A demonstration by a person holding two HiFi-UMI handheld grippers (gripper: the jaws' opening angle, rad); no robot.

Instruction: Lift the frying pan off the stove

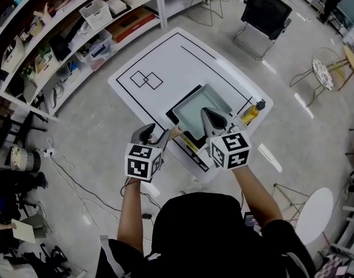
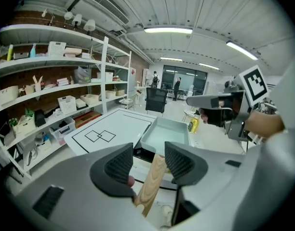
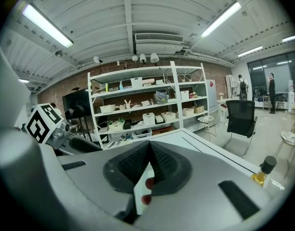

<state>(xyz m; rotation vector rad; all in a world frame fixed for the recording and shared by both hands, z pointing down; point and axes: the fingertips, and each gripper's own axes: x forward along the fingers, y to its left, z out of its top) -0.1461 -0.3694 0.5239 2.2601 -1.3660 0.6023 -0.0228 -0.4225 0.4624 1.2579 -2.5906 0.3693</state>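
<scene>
The frying pan (image 1: 203,110) is a pale, square, tray-like pan on a black stove (image 1: 174,116) at the near end of the white table (image 1: 165,57). Its wooden handle (image 1: 176,133) points toward me. My left gripper (image 1: 158,135) is open, and the handle (image 2: 150,184) lies between its jaws without being pinched; the pan (image 2: 164,134) sits just beyond. My right gripper (image 1: 215,119) hovers over the pan's near right side. In its own view the right gripper (image 3: 150,165) is shut, with nothing between the pads.
A yellow bottle (image 1: 252,112) stands on the table right of the stove. Shelving (image 1: 78,28) with bins runs along the left. A black chair (image 1: 264,16) stands beyond the table, and wire stools are at the right. Cables lie on the floor at left.
</scene>
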